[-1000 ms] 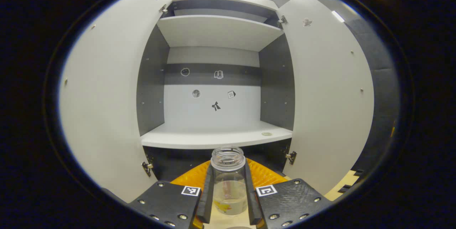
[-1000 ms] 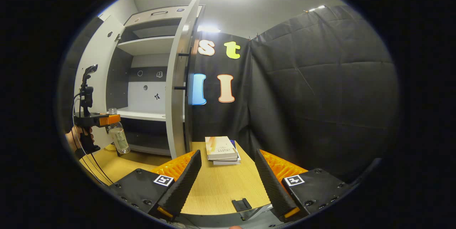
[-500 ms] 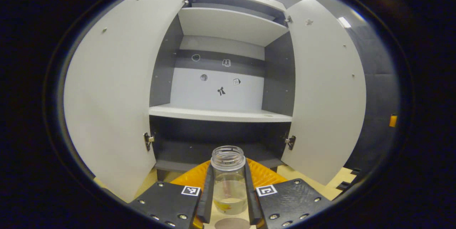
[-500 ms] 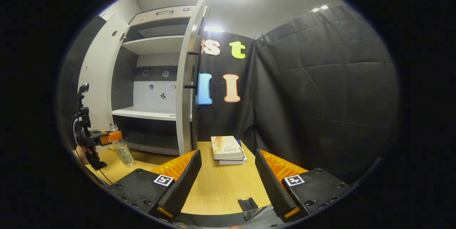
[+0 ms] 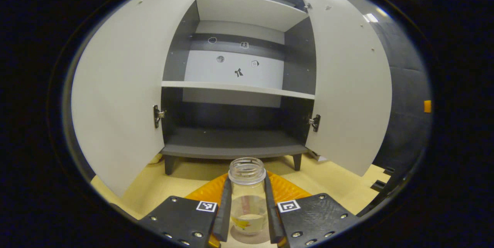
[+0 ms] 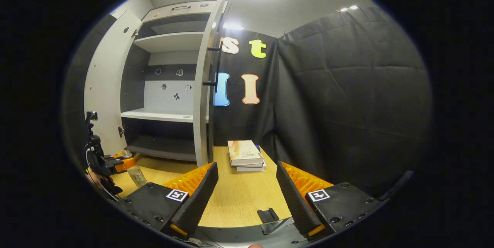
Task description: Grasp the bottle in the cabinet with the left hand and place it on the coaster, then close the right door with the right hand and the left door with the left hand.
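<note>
Clear bottle (image 5: 247, 198), cap off, label unreadable, sits pinched between your left gripper (image 5: 247, 217) fingers just above the coaster (image 5: 247, 237) on the wooden table (image 5: 339, 186). Both cabinet doors (image 5: 119, 86) stand open. Your right gripper (image 6: 247, 192) fingers are spread; books (image 6: 245, 155) lie ahead.

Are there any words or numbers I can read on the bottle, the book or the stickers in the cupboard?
None can be read.
Bottle: a yellow mark low down, too blurred to read.
Top book of the stack: small print on the cover, too small to read.
Stickers on the cabinet's back wall: little pictures; any writing is too small.
Square tags on the left gripper: black-and-white patterns, not words.
</note>
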{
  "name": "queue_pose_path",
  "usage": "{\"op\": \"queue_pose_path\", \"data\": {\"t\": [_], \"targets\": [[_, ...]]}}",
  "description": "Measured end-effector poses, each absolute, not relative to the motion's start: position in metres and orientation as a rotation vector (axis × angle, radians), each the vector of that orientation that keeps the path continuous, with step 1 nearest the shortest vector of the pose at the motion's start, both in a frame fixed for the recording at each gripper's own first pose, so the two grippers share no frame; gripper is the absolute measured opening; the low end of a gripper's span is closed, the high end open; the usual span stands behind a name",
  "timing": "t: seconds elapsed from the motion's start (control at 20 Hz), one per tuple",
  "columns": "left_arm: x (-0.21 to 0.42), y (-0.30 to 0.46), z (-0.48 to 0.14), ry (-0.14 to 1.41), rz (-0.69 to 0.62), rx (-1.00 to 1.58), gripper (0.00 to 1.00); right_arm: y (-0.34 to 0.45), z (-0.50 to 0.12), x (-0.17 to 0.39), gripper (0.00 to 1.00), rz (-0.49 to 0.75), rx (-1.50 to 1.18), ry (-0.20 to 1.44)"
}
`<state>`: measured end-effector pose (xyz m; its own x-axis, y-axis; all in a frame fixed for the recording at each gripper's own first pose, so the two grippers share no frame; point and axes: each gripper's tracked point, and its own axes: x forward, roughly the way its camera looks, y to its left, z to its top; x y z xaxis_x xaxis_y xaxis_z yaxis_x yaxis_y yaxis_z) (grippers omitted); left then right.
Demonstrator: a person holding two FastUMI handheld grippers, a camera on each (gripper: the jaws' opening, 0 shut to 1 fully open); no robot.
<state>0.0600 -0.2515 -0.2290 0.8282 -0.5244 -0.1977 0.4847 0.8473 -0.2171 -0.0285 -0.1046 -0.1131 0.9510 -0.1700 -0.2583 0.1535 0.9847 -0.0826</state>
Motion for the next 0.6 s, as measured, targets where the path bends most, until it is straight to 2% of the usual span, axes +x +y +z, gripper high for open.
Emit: {"op": "queue_pose_path", "data": {"t": [0.15,0.6], "targets": [[0.053,-0.254,-0.246,0.282,-0.537,-0.147,0.42,-0.106,-0.113,-0.029,0.97,-0.172,-0.057,0.266],[0.044,-0.254,-0.242,0.274,-0.533,-0.116,0.44,-0.11,-0.115,-0.029,0.95,-0.163,-0.022,0.26]]}}
